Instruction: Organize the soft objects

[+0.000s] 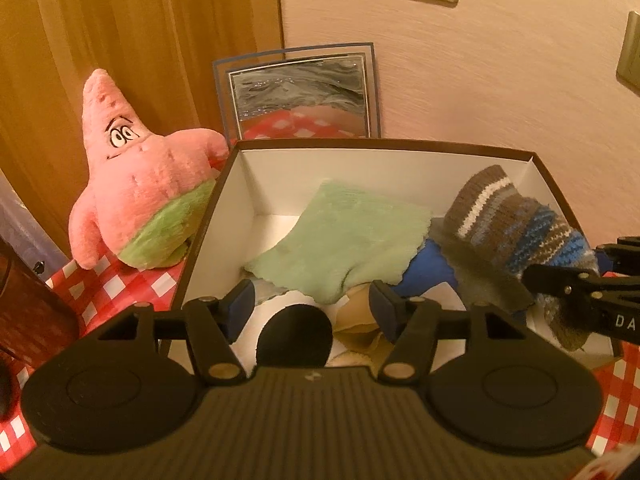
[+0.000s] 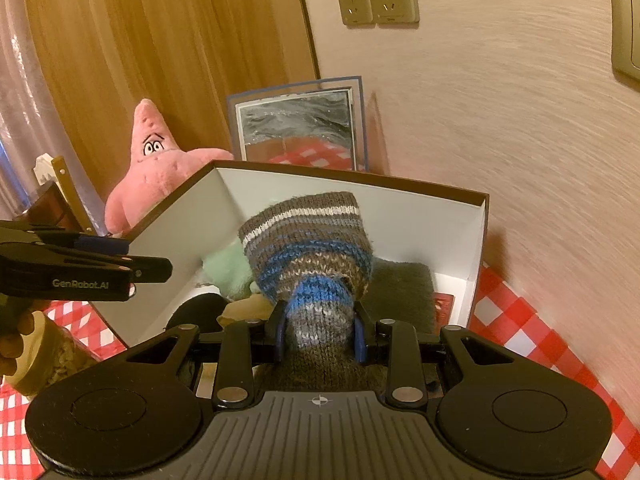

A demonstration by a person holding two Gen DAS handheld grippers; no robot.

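surface: red-checked tablecloth (image 1: 120, 284) | on it: cardboard box (image 1: 208, 224); pink star plush (image 1: 140, 200); framed picture (image 1: 298, 92)

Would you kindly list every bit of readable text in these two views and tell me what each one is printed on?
"GenRobot.AI": white lettering on the side of the left gripper, seen in the right wrist view.
"DA": white letters, cut off at the picture's edge, on the right gripper, seen in the left wrist view.
No other text is readable.

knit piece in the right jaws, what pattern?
Knit piece: brown, blue, grey and white stripes; clearest in right wrist view.
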